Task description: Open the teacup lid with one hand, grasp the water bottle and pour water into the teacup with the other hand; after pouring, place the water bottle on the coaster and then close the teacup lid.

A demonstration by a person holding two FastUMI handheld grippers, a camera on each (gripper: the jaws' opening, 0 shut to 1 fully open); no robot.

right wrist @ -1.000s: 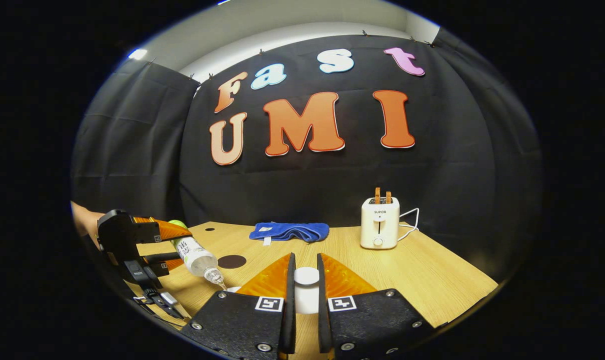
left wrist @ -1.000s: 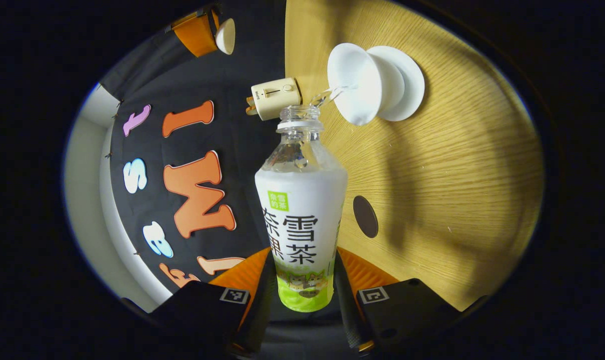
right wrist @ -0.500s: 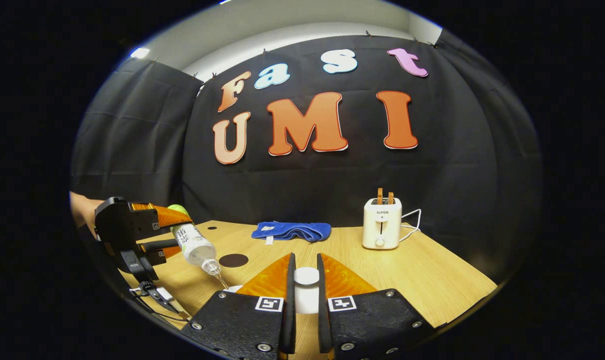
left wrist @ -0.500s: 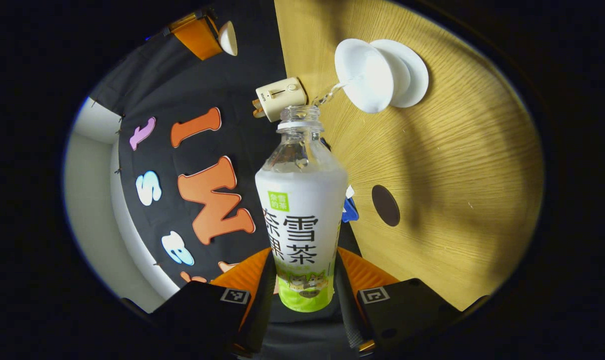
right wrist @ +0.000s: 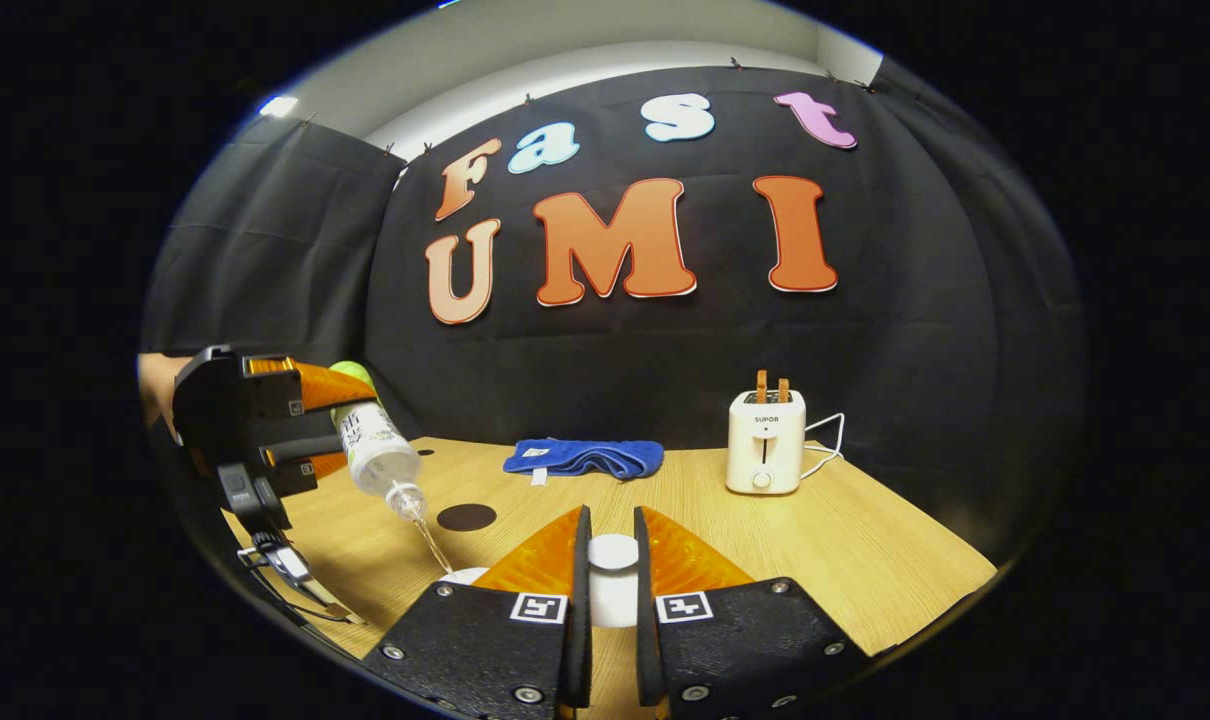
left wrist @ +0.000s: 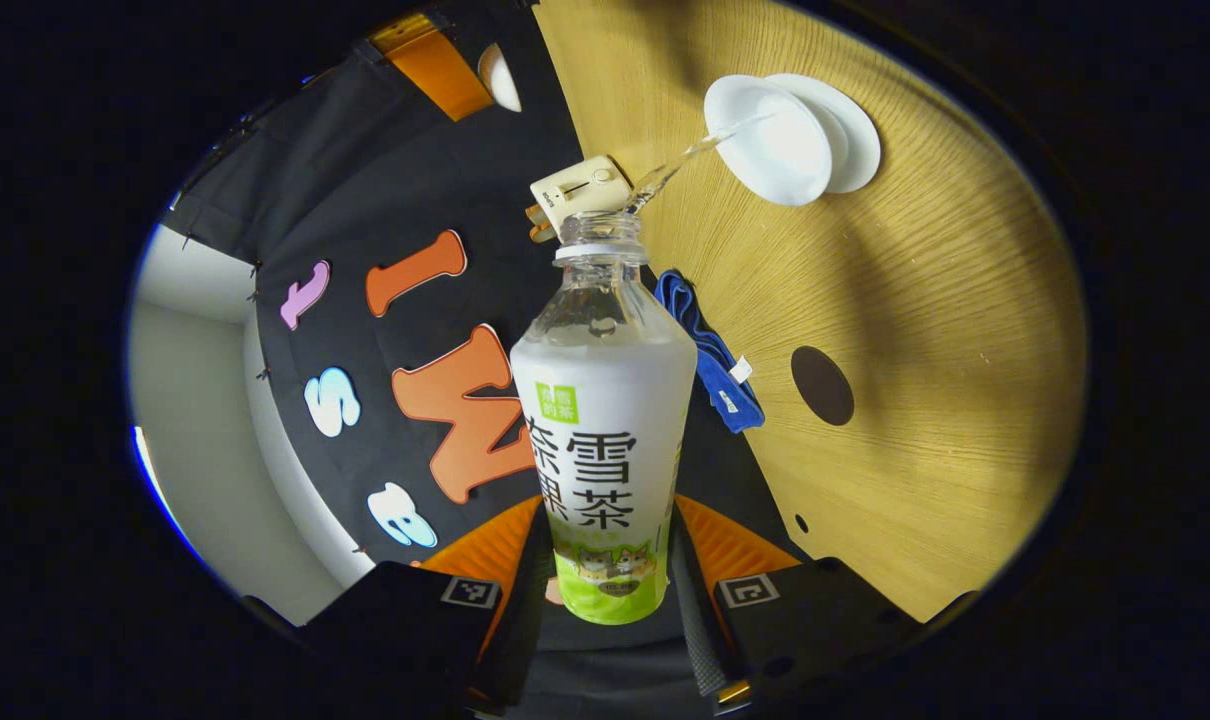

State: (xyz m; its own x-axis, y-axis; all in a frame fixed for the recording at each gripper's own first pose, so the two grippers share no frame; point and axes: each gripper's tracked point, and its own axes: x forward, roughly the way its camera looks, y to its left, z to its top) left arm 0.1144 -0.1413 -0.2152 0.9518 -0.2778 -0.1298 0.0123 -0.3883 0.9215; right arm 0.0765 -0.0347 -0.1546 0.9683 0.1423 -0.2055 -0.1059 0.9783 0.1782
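Sharp, evenly lit; soft shadows on table (left wrist: 925, 300); edges fisheye-bent.

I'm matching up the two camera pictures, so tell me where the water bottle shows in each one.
Left gripper view: the water bottle stands at centre, clamped between the left tool's fingers, mouth at the top, pouring toward the teacup.
Right gripper view: it is at the left edge, tilted mouth-down.
Shared landmark: the toaster.

The right gripper (right wrist: 606, 600) grips the white lid (right wrist: 613, 560) between both fingers. To its left, the other gripper (right wrist: 265, 425) tilts the bottle (right wrist: 375, 455), water streaming down
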